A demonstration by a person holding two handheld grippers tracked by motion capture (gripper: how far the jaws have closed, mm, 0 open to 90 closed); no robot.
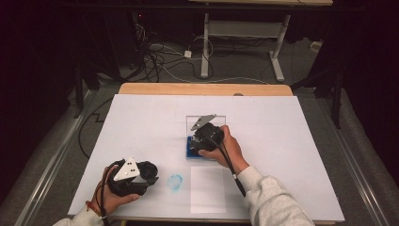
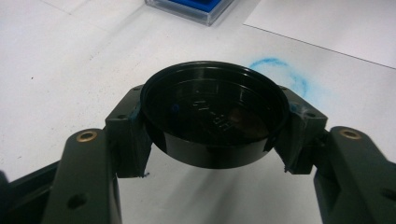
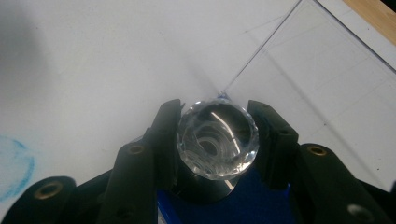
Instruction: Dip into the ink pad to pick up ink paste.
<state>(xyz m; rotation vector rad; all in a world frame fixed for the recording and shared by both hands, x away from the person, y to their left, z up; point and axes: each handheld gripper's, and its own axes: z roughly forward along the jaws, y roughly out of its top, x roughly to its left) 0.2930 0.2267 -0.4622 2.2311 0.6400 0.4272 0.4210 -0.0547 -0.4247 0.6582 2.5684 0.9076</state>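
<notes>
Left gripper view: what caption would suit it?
Left gripper clamps a round black lid above a blue ring stain.

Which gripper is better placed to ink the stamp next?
Right. The right gripper is shut on the clear-knobbed stamp directly over the blue ink pad. The left gripper is shut on a black round lid, off near the blue smudge.

Left hand-held gripper (image 1: 149,175) and right hand-held gripper (image 1: 200,136) both clamped, hands apart.

Right gripper (image 1: 196,141) over blue pad (image 1: 192,151); left gripper (image 1: 151,178) beside blue smudge (image 1: 175,182).
</notes>
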